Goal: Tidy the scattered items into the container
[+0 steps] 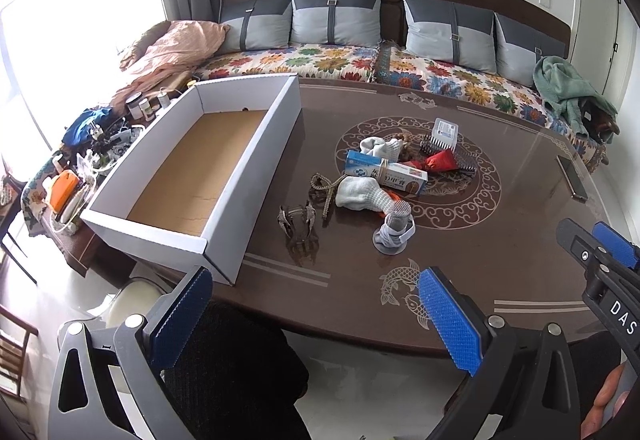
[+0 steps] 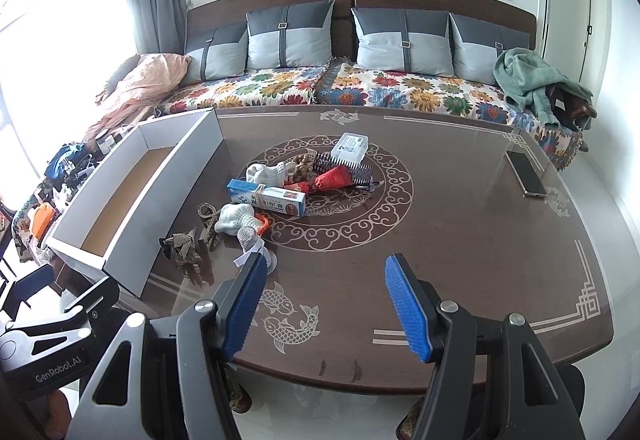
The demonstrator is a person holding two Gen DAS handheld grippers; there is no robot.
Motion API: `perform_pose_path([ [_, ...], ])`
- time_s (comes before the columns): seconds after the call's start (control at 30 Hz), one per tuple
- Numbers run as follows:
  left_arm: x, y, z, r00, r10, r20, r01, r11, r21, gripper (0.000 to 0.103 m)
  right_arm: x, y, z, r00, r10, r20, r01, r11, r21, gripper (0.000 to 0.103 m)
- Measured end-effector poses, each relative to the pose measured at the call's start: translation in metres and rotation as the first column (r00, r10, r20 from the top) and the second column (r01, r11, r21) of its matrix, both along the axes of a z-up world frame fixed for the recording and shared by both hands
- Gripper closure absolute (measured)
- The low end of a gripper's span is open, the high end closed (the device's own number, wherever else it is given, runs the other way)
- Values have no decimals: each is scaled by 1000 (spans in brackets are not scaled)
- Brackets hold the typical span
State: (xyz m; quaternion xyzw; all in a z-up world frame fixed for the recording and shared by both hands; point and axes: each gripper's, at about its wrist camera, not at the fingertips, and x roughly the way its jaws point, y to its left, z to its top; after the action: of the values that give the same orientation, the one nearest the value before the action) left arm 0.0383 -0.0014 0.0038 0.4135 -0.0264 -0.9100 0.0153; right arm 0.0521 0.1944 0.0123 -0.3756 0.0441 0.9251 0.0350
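An empty white cardboard box (image 1: 256, 144) with a brown floor stands at the table's left; it also shows in the right wrist view (image 2: 176, 192). Scattered items lie at the table's middle: a blue-and-orange carton (image 1: 386, 173), white socks (image 1: 360, 194), a metal hair claw (image 1: 297, 221), a beaded chain (image 1: 323, 186), a red pouch (image 1: 440, 161), a black comb (image 1: 448, 152), a clear plastic box (image 1: 445, 131). The carton also shows in the right wrist view (image 2: 266, 197). My left gripper (image 1: 316, 316) is open and empty near the front edge. My right gripper (image 2: 326, 304) is open and empty above the table's front.
A phone (image 2: 526, 173) lies at the table's right side. A sofa with grey cushions (image 2: 288, 36) runs behind the table. A cluttered side table (image 1: 92, 148) stands left of the box. The right gripper's body shows at the left wrist view's right edge (image 1: 600, 260).
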Motion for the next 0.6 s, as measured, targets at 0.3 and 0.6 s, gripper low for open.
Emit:
perform_pose_path([
  [0.3, 20, -1, 16, 999, -26, -47, 27, 1000, 16, 0, 17, -4, 15, 999, 12, -46, -12, 1000, 1, 40],
  [0.6, -9, -4, -25, 998, -56, 0, 56, 997, 53, 0, -5, -5, -10, 1000, 29, 7, -29, 1000, -3, 40],
])
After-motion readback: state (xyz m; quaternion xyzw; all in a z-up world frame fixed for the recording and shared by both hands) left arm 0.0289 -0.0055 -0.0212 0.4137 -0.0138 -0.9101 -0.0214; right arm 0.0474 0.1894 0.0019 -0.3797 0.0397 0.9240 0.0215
